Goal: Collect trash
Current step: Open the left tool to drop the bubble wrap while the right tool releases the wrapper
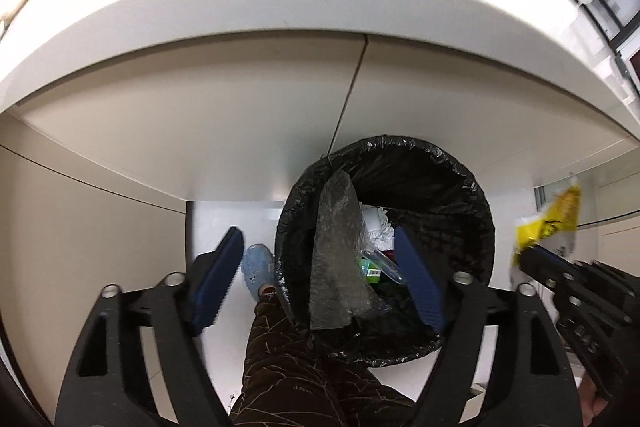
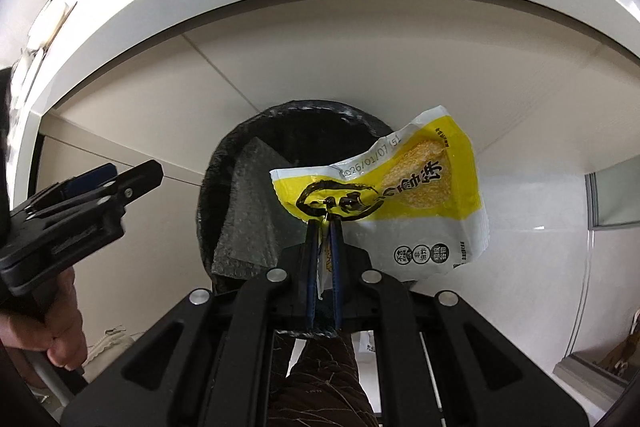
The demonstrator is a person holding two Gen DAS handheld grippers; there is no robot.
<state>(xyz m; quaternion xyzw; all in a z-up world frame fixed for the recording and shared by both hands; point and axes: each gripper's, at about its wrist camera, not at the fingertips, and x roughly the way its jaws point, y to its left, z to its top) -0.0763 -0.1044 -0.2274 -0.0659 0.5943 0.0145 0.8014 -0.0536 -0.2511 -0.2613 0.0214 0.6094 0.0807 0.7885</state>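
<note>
My right jaws pinch yellow-white crinkled plastic snack wrapper [image 2: 396, 183]; round black-lined trash bin [image 2: 224, 163] below, slightly left; left jaws wide, empty.

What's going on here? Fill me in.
A person is collecting trash with a gripper in each hand. The right gripper is shut on a yellow wrapper, holding it above the bin, which has a black liner. The left gripper is open over the bin with nothing between its pads. A sheet of bubble wrap leans inside the bin on other rubbish.
</note>
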